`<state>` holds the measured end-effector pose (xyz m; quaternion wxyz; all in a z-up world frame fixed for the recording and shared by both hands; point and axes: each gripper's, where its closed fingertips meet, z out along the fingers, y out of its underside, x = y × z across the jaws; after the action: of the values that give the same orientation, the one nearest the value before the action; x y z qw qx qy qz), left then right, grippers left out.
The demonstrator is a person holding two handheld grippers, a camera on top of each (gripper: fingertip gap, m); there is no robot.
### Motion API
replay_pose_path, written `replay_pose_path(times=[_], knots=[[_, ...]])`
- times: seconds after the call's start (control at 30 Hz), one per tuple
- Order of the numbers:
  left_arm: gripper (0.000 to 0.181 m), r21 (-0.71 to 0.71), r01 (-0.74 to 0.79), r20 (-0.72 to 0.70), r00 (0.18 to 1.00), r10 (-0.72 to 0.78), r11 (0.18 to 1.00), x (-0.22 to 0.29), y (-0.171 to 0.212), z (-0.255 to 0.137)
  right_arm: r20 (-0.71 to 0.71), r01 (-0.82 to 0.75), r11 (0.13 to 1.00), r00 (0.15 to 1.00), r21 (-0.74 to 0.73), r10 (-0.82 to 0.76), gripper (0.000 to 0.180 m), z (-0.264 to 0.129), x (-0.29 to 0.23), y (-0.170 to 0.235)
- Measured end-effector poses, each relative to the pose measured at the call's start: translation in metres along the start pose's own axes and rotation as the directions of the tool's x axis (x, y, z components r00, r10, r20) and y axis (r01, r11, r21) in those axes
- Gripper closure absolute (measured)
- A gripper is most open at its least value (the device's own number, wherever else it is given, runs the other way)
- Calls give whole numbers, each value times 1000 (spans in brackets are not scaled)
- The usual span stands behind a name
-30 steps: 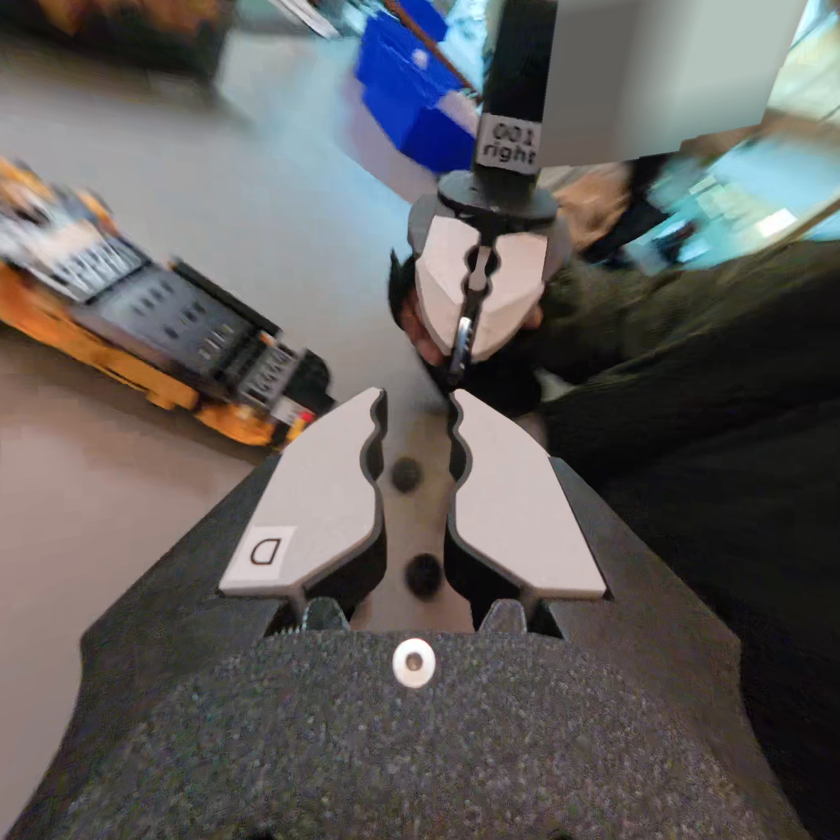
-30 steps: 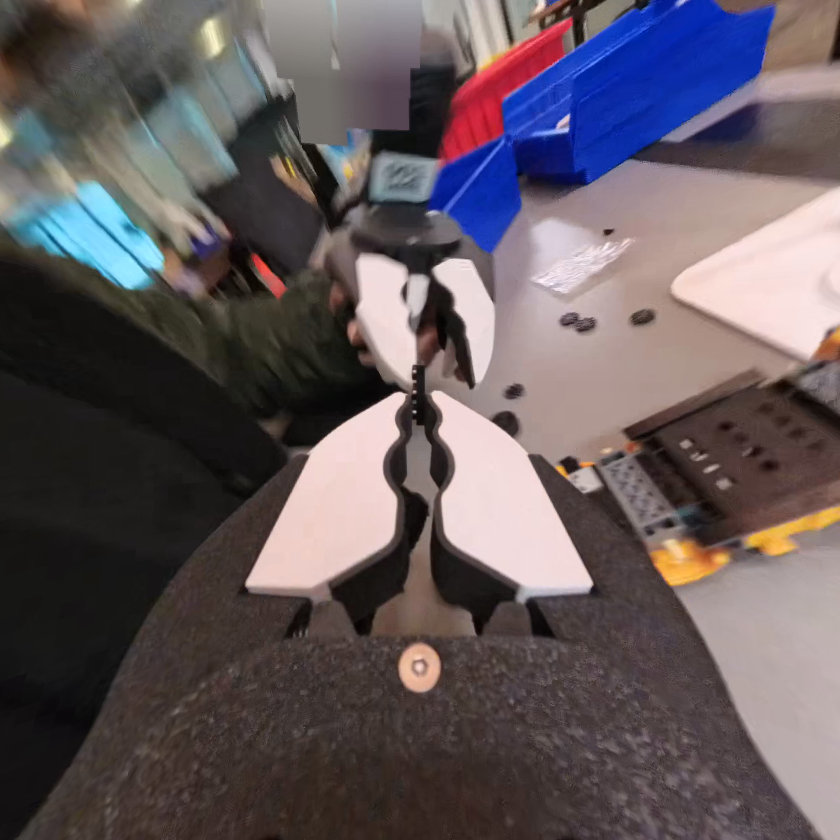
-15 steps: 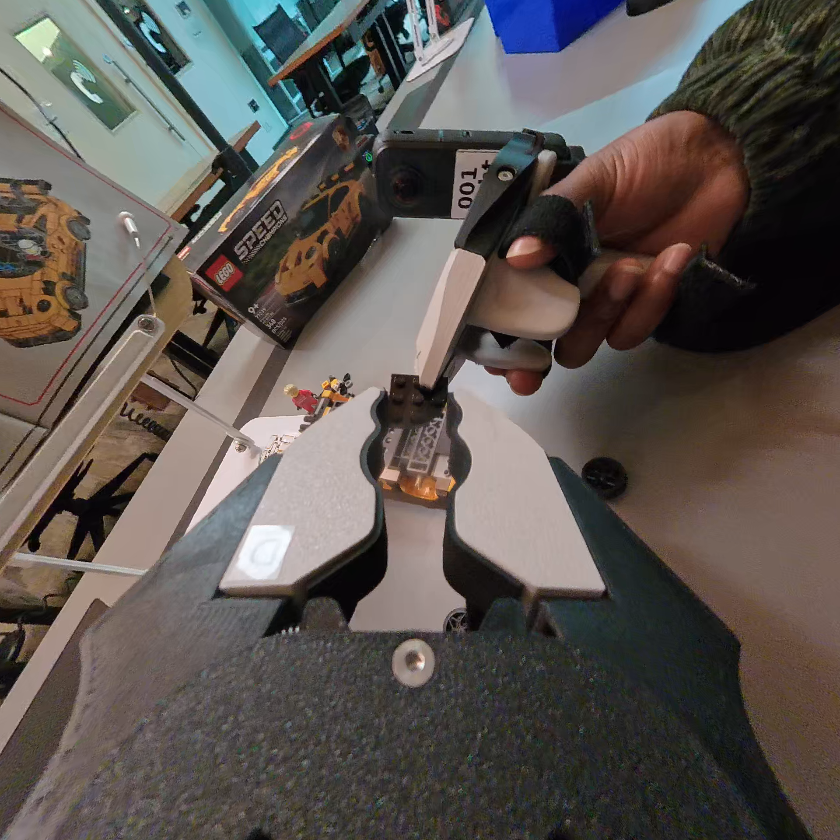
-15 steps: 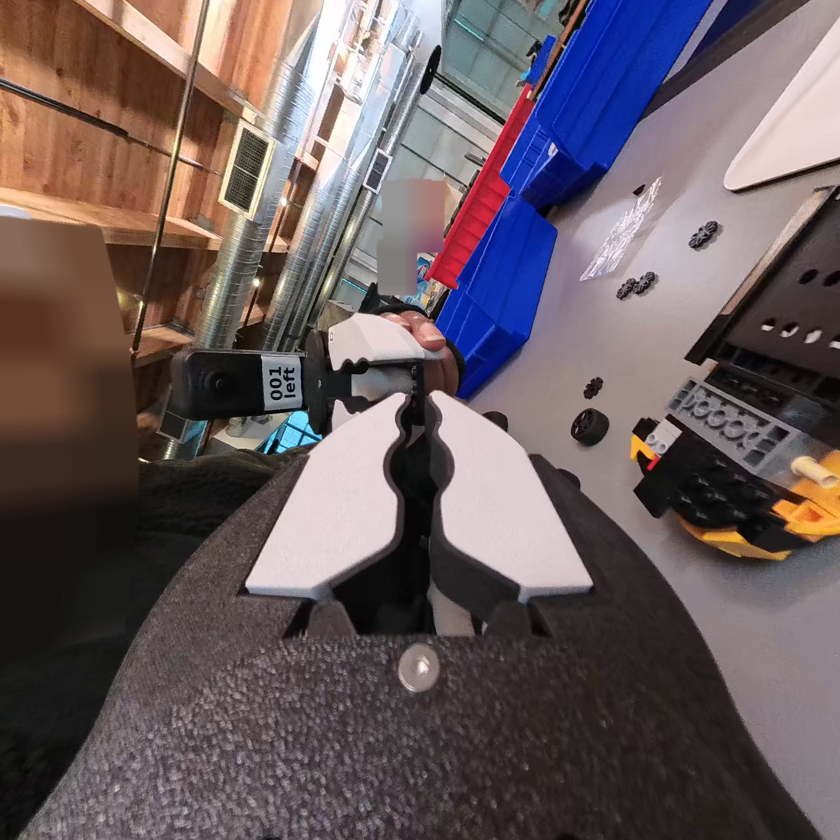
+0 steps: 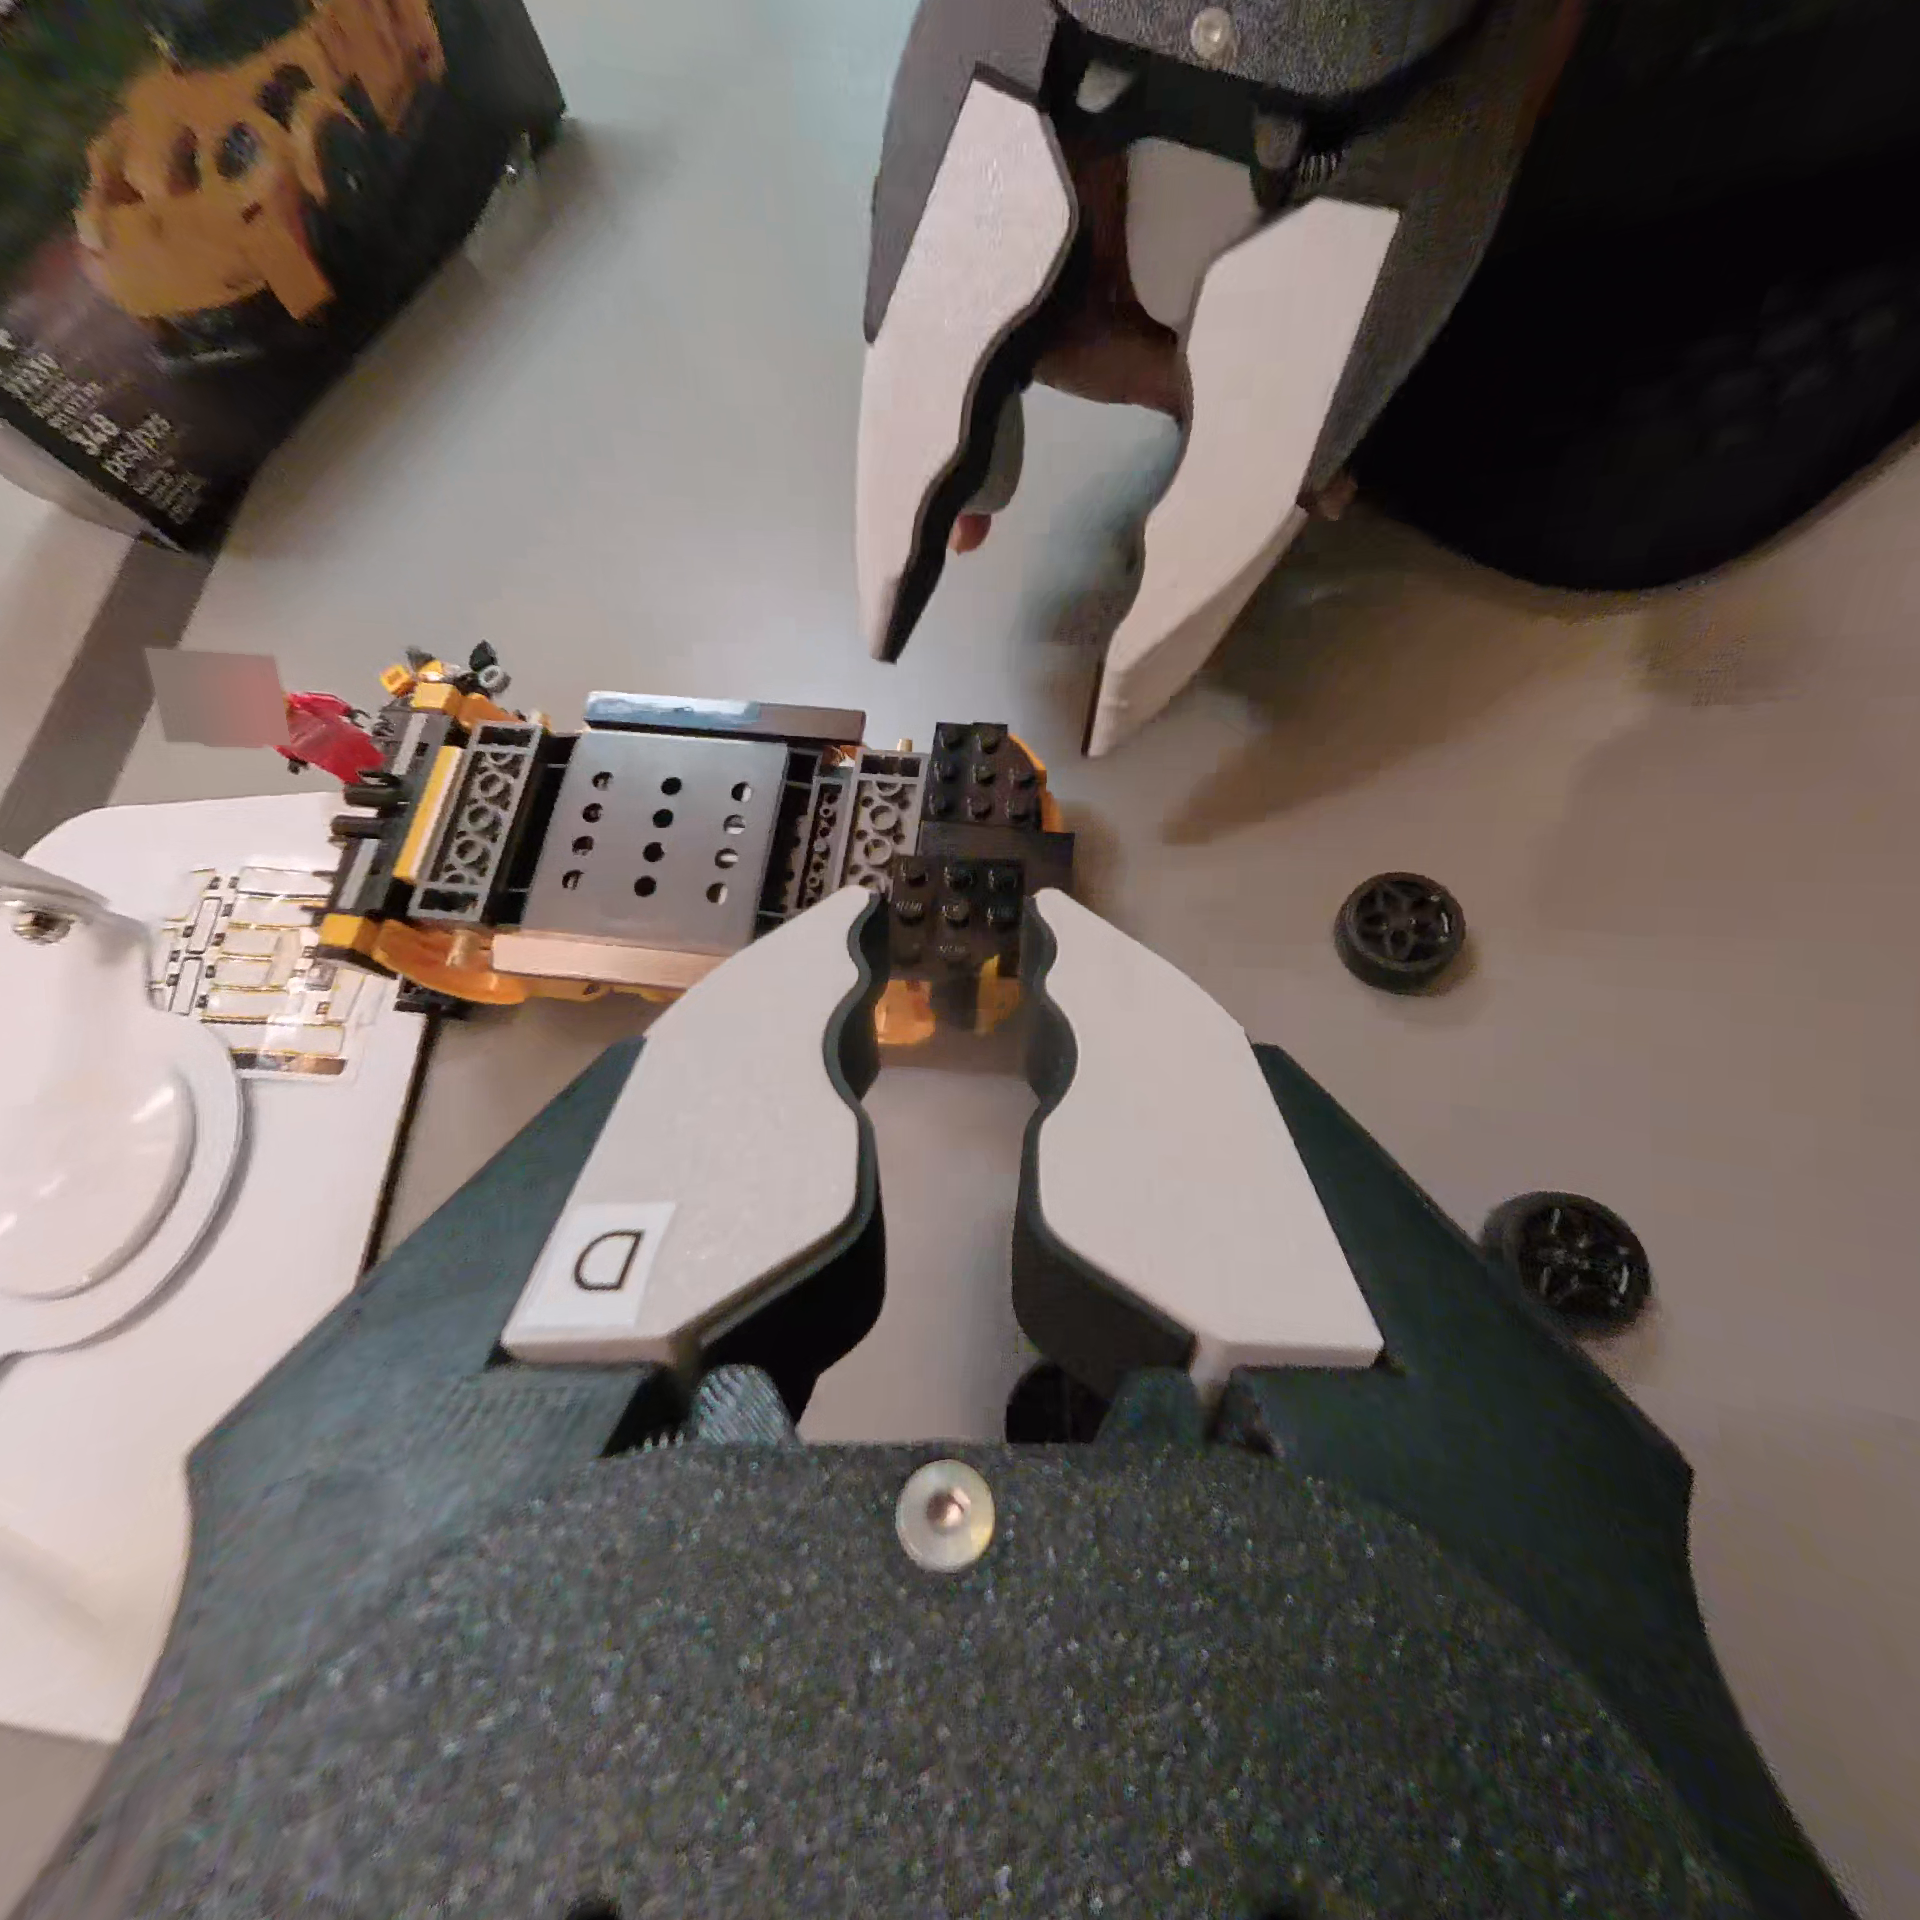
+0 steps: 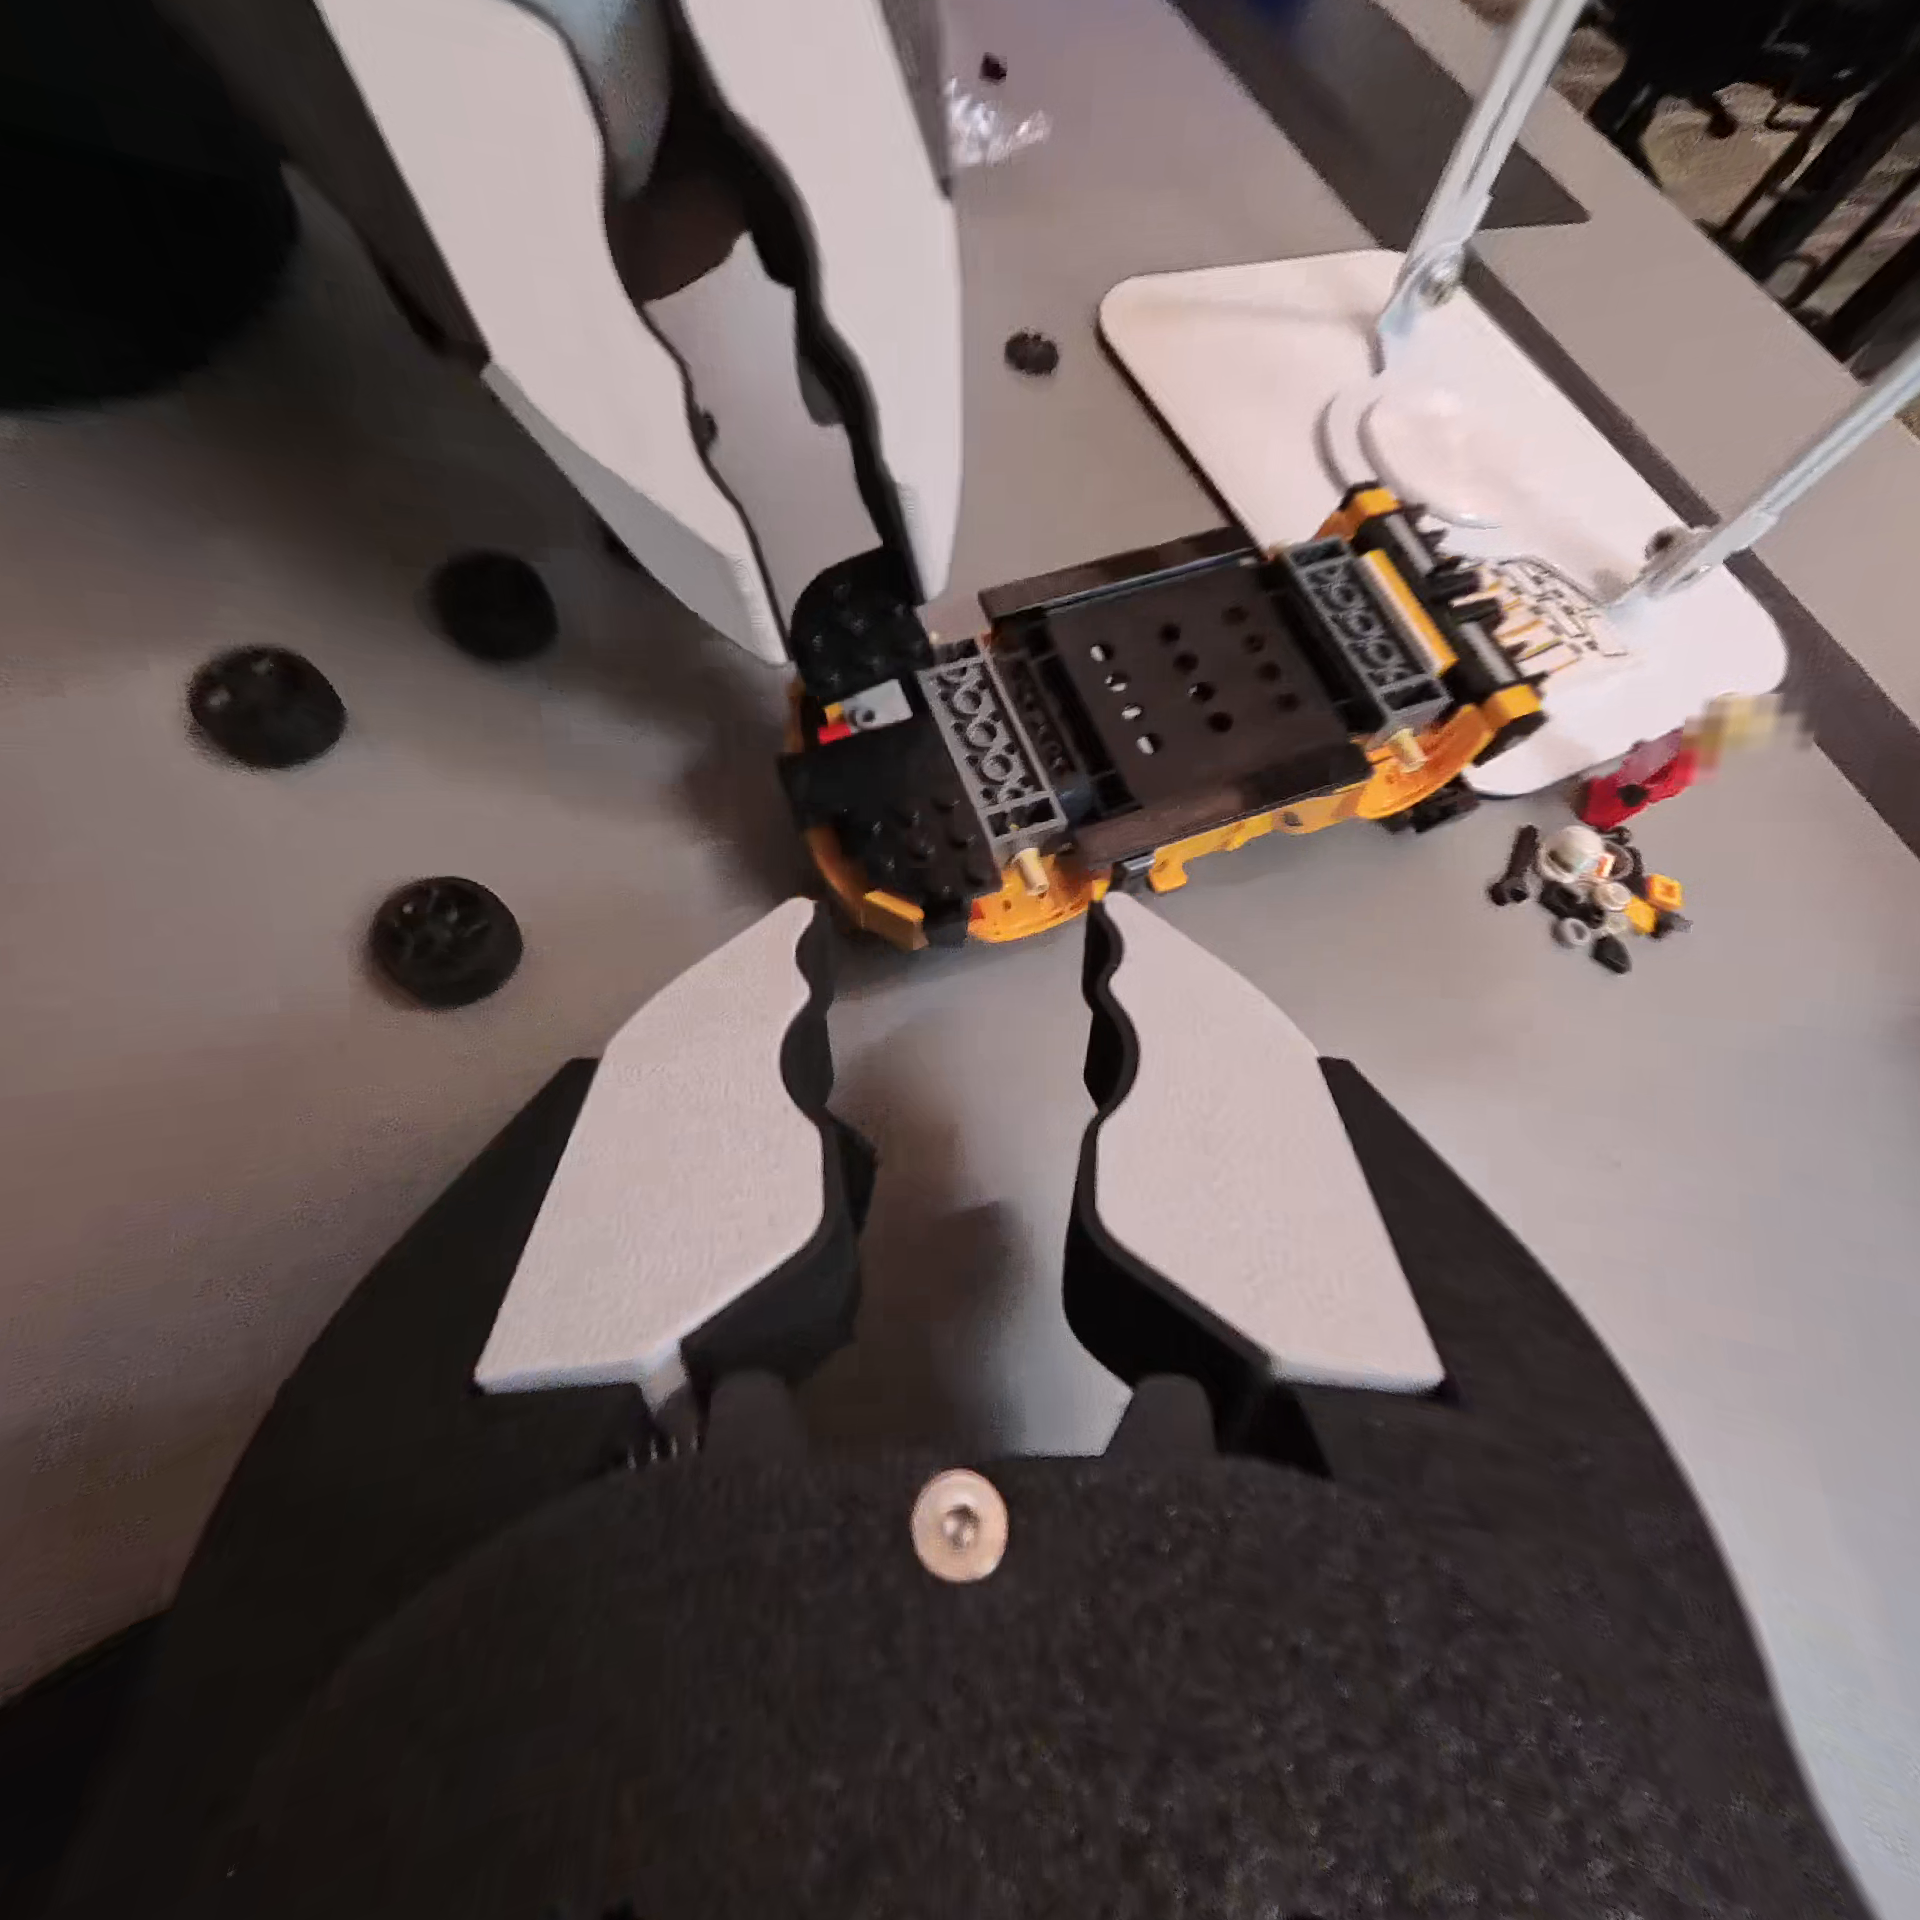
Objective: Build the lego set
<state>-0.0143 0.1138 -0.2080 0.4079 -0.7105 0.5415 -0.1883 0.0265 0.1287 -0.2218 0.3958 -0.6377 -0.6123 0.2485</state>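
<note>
The lego car point(image 5: 655, 842) lies underside up on the grey table, with an orange body, black plates and grey bricks. It also shows in the right wrist view point(image 6: 1195, 675). My left gripper point(image 5: 951, 909) has its fingertips on both sides of the car's black studded end, shut on it. It shows from the far side in the right wrist view point(image 6: 831, 592). My right gripper point(image 6: 951, 914) is open and empty, its tips just short of the car's side. In the left wrist view it point(image 5: 992, 691) hovers beyond the same end.
Loose black wheels point(image 5: 1400, 928) point(image 5: 1579, 1262) point(image 6: 265, 707) point(image 6: 447, 940) lie on the table. A white stand base point(image 6: 1351, 395) with a sticker sheet point(image 5: 260, 956) touches the car's other end. Small parts point(image 6: 1600, 894), a red figure point(image 6: 1642, 779) and the set's box point(image 5: 208, 208) lie nearby. One gripper's finger ends stand about 5 centimetres off the other's.
The car has come down from the air to lie flat on the table. My right gripper, shut on a thin dark piece before, has opened and drawn back from the car.
</note>
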Motion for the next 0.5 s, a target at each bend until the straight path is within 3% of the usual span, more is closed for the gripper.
replay_pose_path(times=[0.5], knots=[[156, -69, -74, -32, 997, 72, 995, 2, 12, 9, 8, -11, 999, 1000, 36, 11, 134, 2, -1, -7]])
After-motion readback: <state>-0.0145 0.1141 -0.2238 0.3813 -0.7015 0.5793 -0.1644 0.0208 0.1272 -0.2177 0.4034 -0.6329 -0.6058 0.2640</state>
